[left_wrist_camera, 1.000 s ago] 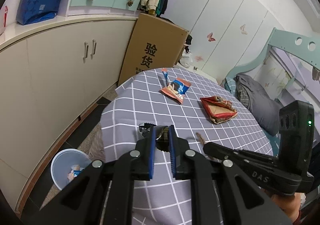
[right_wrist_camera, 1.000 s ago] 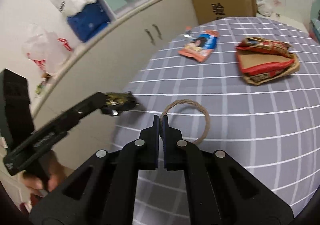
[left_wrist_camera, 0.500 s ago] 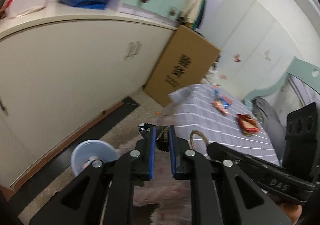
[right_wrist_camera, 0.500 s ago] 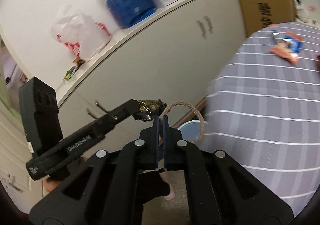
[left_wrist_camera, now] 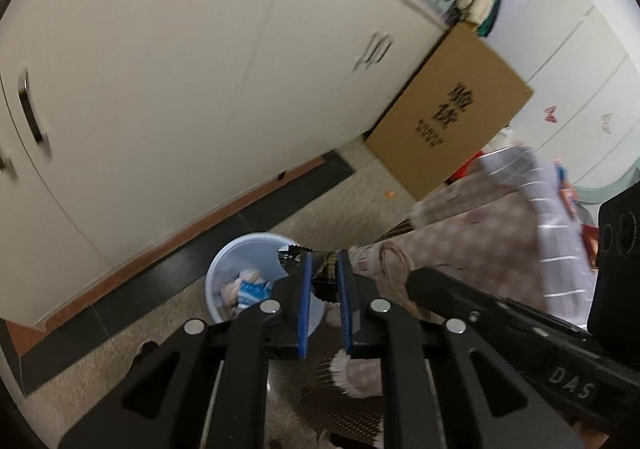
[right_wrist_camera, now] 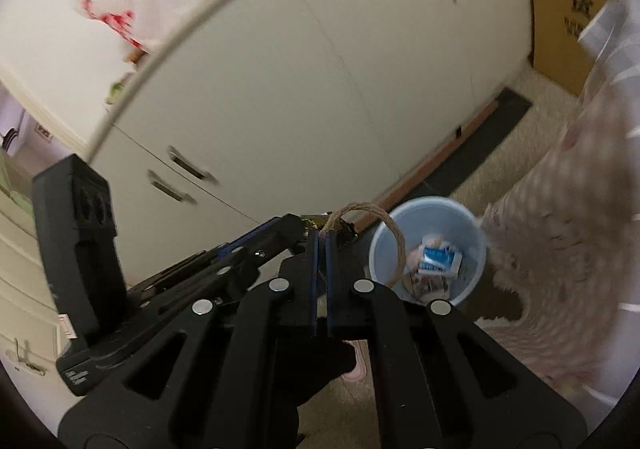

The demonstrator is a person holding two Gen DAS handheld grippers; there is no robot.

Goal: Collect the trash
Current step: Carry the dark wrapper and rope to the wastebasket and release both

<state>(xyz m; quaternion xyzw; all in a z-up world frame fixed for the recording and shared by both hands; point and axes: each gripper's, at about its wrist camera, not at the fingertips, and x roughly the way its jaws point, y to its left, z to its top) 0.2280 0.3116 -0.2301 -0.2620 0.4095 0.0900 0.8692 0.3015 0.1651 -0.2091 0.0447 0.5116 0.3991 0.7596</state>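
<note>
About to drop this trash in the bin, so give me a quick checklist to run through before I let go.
1. Left tongs grip the dark crinkled wrapper: ok.
2. Right tongs pinch the loop of brown twine: ok.
3. Round pale blue plastic bin in view, mouth open: ok.
4. Bin has room above the trash inside: ok.
5. Both tongs directly over the bin mouth: cannot tell; they seem short of it.
6. Hanging checked cloth clear of the bin: ok, though close beside it.
</note>
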